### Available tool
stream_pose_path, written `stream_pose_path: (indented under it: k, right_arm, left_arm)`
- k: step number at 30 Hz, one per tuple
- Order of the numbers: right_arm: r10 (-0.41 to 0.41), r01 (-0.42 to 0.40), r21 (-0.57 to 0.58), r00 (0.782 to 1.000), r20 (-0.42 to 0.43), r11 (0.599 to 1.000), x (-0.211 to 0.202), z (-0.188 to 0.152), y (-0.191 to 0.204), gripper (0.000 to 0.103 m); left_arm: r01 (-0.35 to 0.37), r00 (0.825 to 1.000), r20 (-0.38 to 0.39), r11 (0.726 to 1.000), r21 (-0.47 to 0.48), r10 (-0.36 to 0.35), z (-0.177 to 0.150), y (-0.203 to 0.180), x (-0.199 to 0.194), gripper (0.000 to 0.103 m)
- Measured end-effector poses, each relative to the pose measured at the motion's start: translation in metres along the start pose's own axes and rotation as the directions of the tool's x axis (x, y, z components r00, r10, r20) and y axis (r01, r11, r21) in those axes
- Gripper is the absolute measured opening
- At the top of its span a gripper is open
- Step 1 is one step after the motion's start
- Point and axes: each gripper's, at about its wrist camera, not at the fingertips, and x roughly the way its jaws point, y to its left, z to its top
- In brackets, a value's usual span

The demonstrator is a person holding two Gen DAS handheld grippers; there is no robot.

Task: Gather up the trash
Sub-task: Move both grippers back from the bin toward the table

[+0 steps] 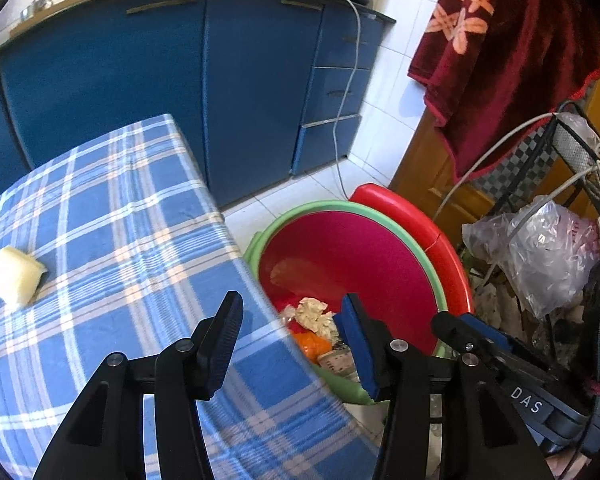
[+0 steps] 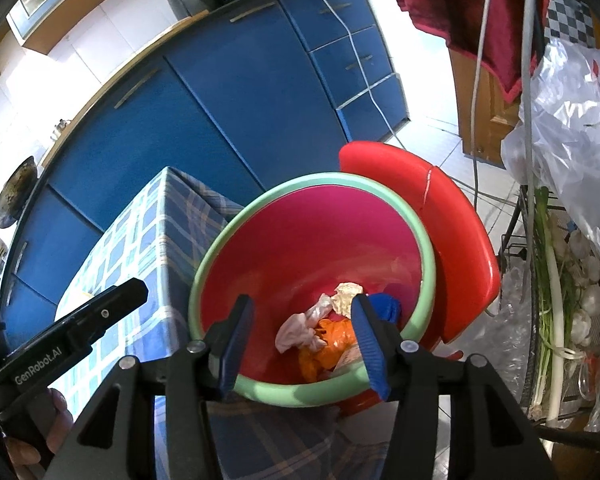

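A red bin with a green rim (image 1: 320, 206) (image 2: 312, 178) stands on the floor beside the table, its red lid (image 2: 452, 232) tipped back. Inside lie crumpled paper (image 2: 300, 326), an orange wrapper (image 2: 332, 340) and a blue piece (image 2: 386, 306). My right gripper (image 2: 300, 340) is open and empty, right over the bin. My left gripper (image 1: 288, 340) is open and empty over the table's corner next to the bin. A pale yellow sponge-like piece (image 1: 14, 276) lies on the blue checked tablecloth (image 1: 120, 220) at the far left.
Blue kitchen cabinets (image 1: 180, 80) stand behind the table, with a white cable (image 1: 348, 92) hanging down them. A wire rack (image 2: 560, 320) with plastic bags, leeks and garlic is on the right. A dark red towel (image 1: 500, 40) hangs above it.
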Motion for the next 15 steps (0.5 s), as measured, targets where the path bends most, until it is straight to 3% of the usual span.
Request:
stream_pose_path:
  k: [15]
  right_arm:
    - [0.048,-0.046,-0.081,0.999,0.025,0.996,-0.02,-0.004,0.044,0.058]
  left_arm:
    - [-0.065,0.996,0.055,0.995,-0.069,0.069,-0.01,0.04,-0.042,0.053]
